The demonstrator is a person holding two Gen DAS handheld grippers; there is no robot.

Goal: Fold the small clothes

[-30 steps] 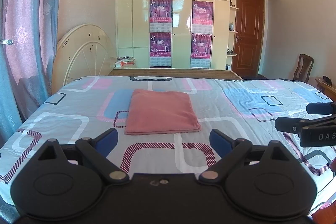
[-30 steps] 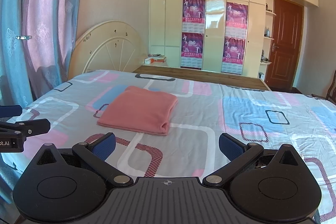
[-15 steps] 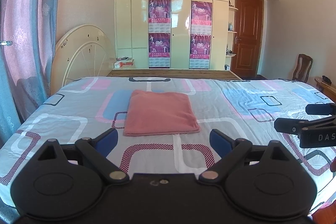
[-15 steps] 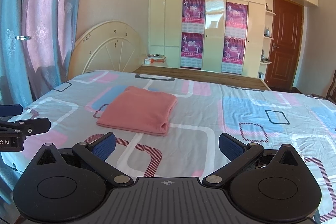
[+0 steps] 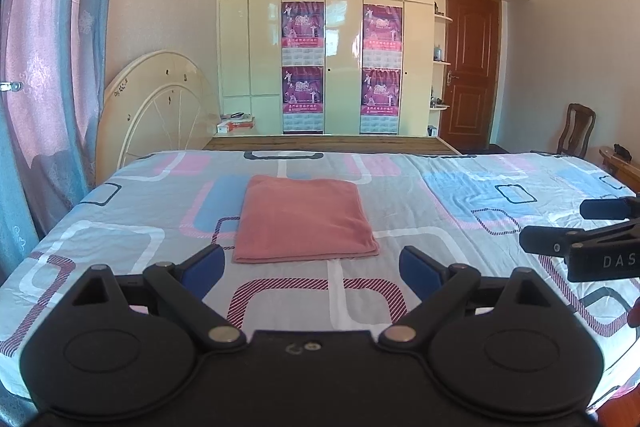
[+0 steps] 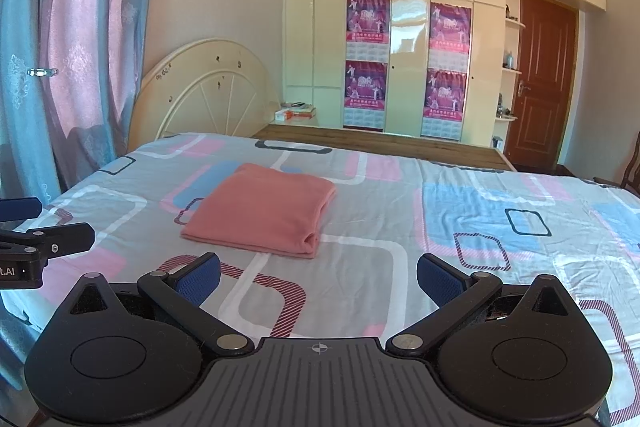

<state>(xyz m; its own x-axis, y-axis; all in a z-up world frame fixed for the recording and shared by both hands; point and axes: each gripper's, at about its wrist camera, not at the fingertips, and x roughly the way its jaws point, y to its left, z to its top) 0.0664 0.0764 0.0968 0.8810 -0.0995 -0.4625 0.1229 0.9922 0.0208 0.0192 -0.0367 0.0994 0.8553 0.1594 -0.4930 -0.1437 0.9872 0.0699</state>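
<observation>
On the bed (image 5: 120, 227), spread with a grey sheet patterned in pink, blue and white rounded squares, lies the pink garment (image 5: 304, 219), already folded into a flat rectangle, left of centre and toward the far half. Behind, well apart: cream wardrobe (image 5: 328, 47) with four purple posters, round headboard (image 5: 156, 107) at far left, curtain (image 5: 40, 67) along the left wall, brown door (image 5: 472, 67) at far right.

Seems finished, or nearly so: edges roughly square, layered fold edges showing at the near right corner in the right wrist view. Judged as a check-and-retreat step, not a fresh fold.

To do it well: keep both tongs clear of the cloth and high enough not to drag the sheet; look along the near edge for any slipped layer; if one shows, pinch only that corner, lift little, lay it flush. Avoid grabbing sheet together with cloth, since thin fabric bunches easily.

Left tongs (image 5: 308, 267): spread wide, blue pads apart, holding nothing, hovering near the near edge of the garment without touching. Right tongs (image 6: 318, 277): likewise wide open and empty, just right of and nearer than the garment's layered corner. Each visible at the edge of the other's view, side by side and apart.
</observation>
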